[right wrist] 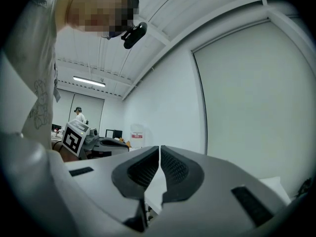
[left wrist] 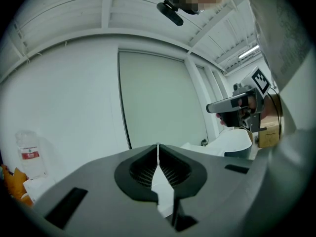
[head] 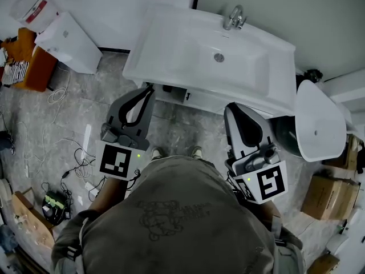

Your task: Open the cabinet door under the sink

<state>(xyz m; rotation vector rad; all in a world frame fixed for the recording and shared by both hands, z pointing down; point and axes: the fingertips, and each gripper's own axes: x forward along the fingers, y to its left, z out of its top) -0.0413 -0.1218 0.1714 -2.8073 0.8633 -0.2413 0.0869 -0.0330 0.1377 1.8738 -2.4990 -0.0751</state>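
Observation:
The white sink [head: 171, 44] with its chrome tap [head: 234, 17] stands against the wall straight ahead. Below its front edge only a narrow white strip of the cabinet [head: 199, 100] shows, with small dark fittings on it; the door face is hidden from above. My left gripper [head: 150, 87] is shut and empty, its tips just under the sink's front left edge. My right gripper [head: 230, 105] is also shut and empty, in front of the cabinet's right part. In the left gripper view the gripper [left wrist: 158, 145] points up at the wall. The right gripper view shows its gripper [right wrist: 159, 147] the same way.
A white box [head: 71, 41] and a bucket [head: 31, 7] stand at the left wall, with cables [head: 60, 96] trailing over the floor. Right of the sink is a white oval lid [head: 316, 121] over a dark bin [head: 285, 137]. Cardboard boxes [head: 331, 194] lie at the right.

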